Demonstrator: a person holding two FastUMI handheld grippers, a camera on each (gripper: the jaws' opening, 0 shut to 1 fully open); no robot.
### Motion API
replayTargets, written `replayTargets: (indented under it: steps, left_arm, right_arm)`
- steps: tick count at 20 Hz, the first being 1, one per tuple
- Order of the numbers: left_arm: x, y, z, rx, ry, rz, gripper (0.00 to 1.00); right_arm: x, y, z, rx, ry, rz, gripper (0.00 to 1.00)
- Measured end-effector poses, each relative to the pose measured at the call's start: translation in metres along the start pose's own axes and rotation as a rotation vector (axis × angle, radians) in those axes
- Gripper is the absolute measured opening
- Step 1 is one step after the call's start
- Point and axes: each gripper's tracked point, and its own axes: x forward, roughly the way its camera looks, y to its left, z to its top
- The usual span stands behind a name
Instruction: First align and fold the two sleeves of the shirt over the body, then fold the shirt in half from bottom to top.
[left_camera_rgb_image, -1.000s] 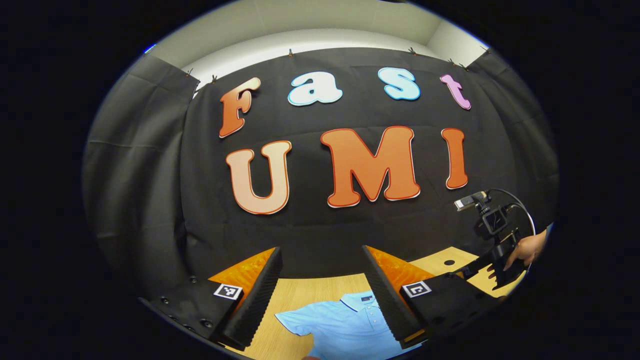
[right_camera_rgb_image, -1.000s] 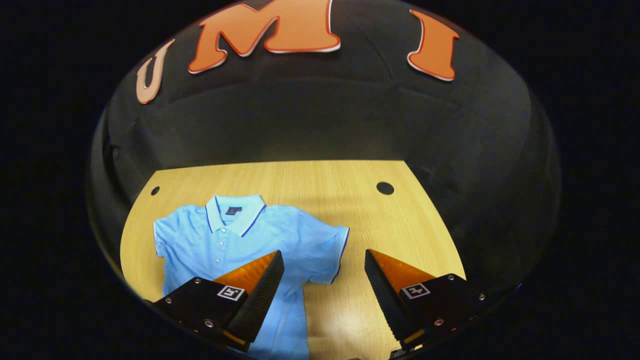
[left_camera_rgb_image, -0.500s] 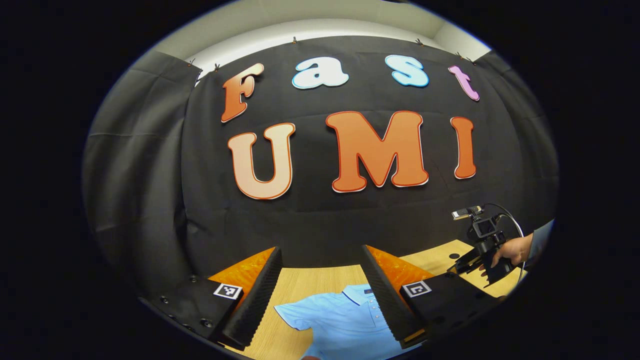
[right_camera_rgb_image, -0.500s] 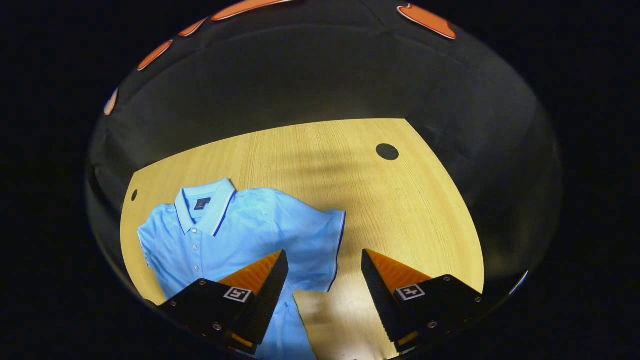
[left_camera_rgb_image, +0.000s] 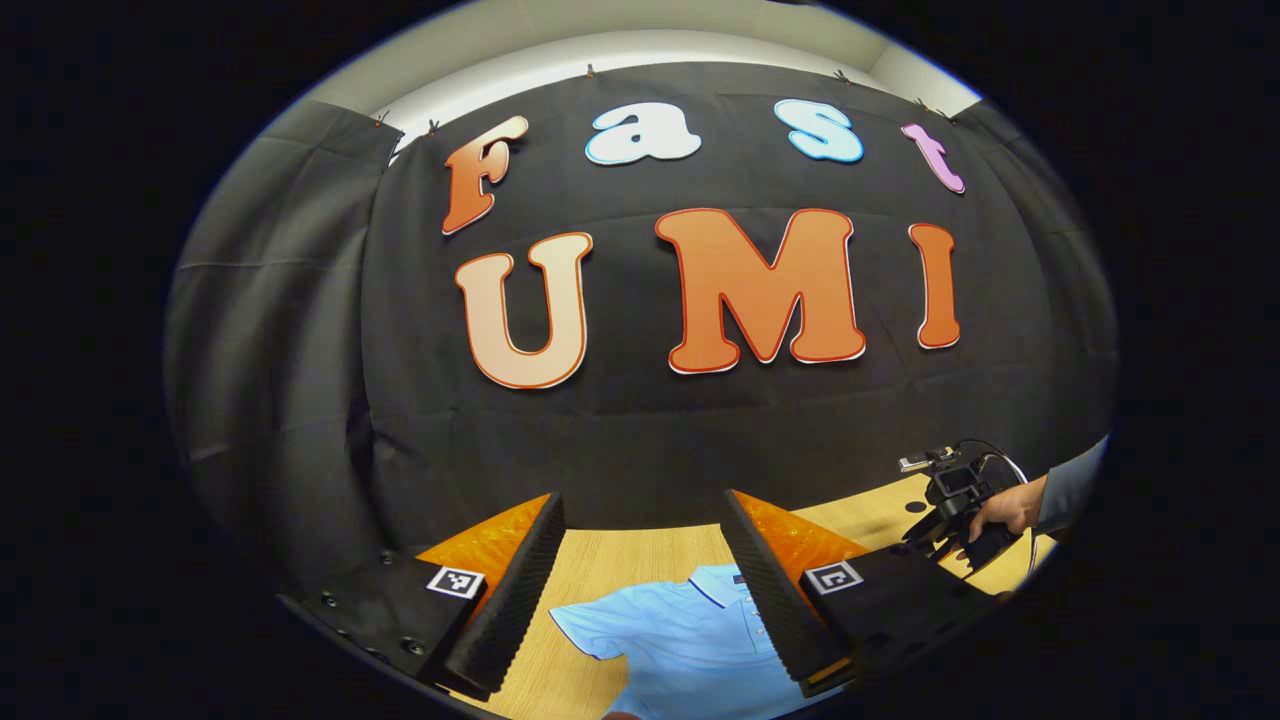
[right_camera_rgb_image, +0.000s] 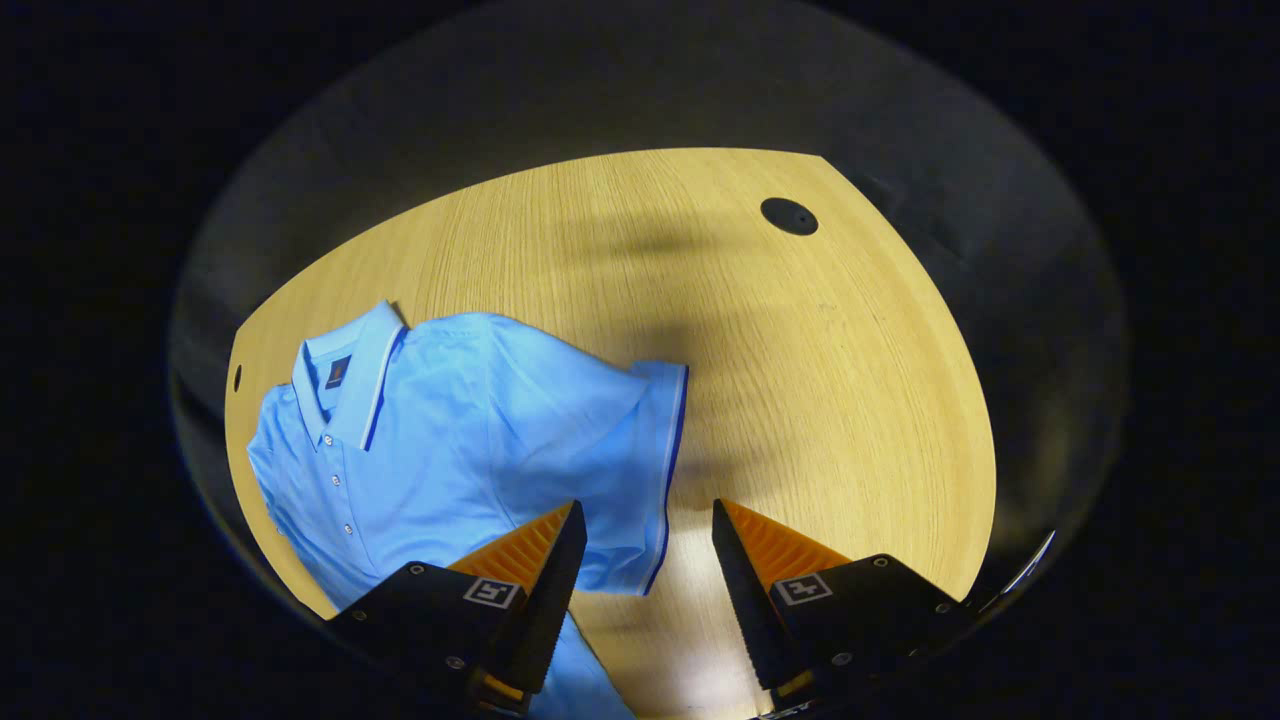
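1. we find the light blue polo shirt (right_camera_rgb_image: 470, 440) lying flat on the wooden table (right_camera_rgb_image: 800, 380), face up, collar (right_camera_rgb_image: 345, 365) toward the far edge, buttons showing down the placket.
2. in the right gripper view its one short sleeve (right_camera_rgb_image: 650, 470) lies spread out to the side, unfolded, its dark-trimmed hem just ahead of the gap between the fingers.
3. the right gripper (right_camera_rgb_image: 640, 555) hovers above that sleeve with its jaws parted and nothing between them; one finger overlaps the shirt body in the view, the other the bare wood.
4. in the left gripper view, the left gripper (left_camera_rgb_image: 645, 570) is likewise spread wide and holding nothing; the shirt (left_camera_rgb_image: 690, 640) shows between its fingers, lower down.
5. we note a round dark hole (right_camera_rgb_image: 789, 215) in the table, well apart from the shirt.
6. farther off in the left gripper view, a hand (left_camera_rgb_image: 1000, 508) holds the other gripper above the table's right part.
7. black cloth (left_camera_rgb_image: 300, 350) hangs behind the table.
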Motion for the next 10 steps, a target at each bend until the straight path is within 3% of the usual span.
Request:
replayTargets:
  steps: [4, 8, 9, 10]
  left_arm:
    - [0.0, 0.002, 0.0, -0.007, 0.007, 0.006, 1.0]
    - [-0.002, 0.009, -0.002, -0.013, 0.011, 0.022, 1.0]
    - [-0.003, 0.011, -0.004, -0.017, 0.013, 0.024, 1.0]
    - [-0.004, 0.012, -0.004, -0.02, 0.015, 0.027, 1.0]
  right_arm:
    - [0.012, 0.002, -0.003, 0.024, 0.037, -0.004, 0.66]
    - [0.016, 0.007, -0.001, 0.072, 0.052, -0.008, 0.44]
    - [0.017, 0.008, -0.001, 0.082, 0.056, -0.007, 0.28]
    - [0.016, 0.009, -0.001, 0.087, 0.053, 0.004, 0.2]
